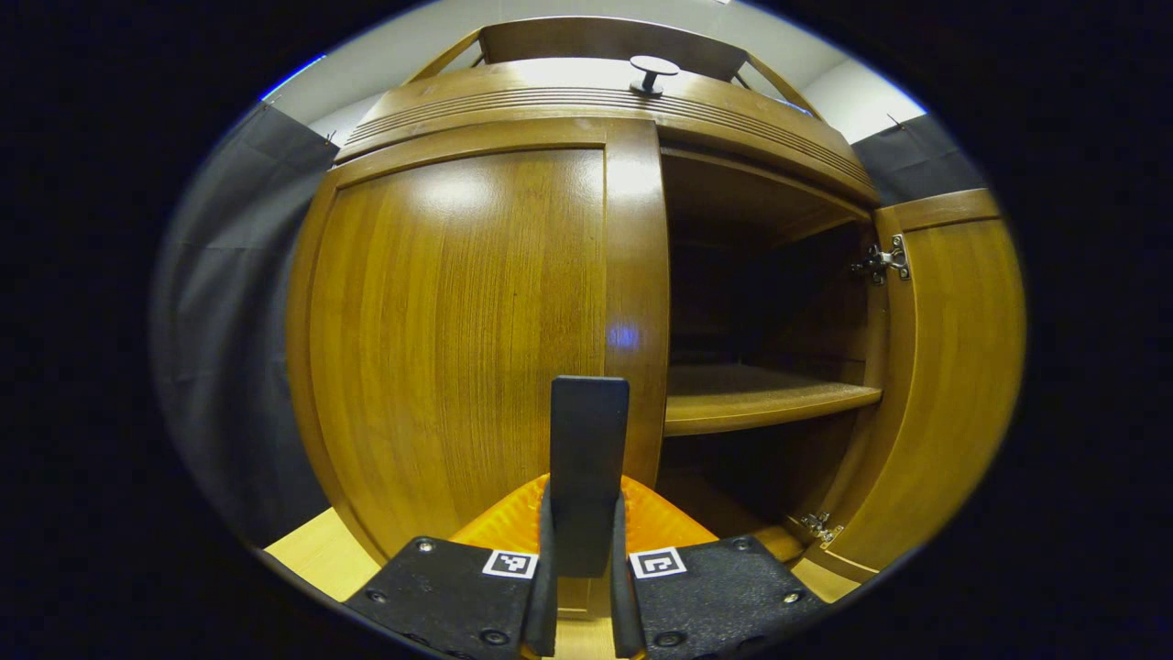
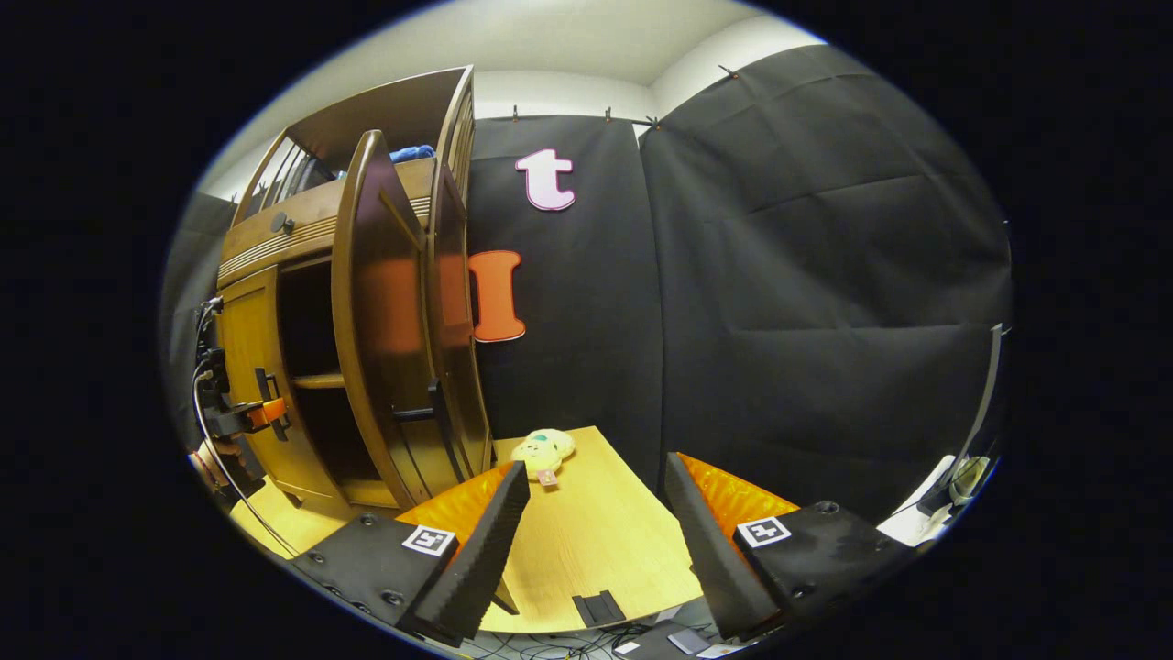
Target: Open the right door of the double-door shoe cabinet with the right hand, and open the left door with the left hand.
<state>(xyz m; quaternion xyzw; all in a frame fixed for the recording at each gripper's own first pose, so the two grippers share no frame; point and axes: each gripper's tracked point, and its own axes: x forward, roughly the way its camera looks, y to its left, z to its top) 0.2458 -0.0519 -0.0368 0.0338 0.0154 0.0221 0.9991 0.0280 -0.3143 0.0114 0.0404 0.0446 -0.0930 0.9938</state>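
The wooden shoe cabinet (image 1: 596,101) fills the left gripper view. Its left door (image 1: 458,330) looks closed against the frame. My left gripper (image 1: 582,596) is shut on that door's dark upright handle (image 1: 589,431), one finger on each side. The right door (image 1: 944,367) stands swung open, baring a shelf (image 1: 761,399) in a dark interior. In the right gripper view the cabinet (image 2: 275,238) is at the left with the open right door (image 2: 385,348) and its handle (image 2: 431,412). My right gripper (image 2: 596,467) is open, holds nothing and is away from the cabinet.
A round knob (image 1: 652,73) sits on the cabinet top. A small plush toy (image 2: 542,449) lies on the light wooden table (image 2: 596,541) beside the cabinet. Cables and a dark device (image 2: 664,642) lie below the table's near edge. Black cloth walls stand behind.
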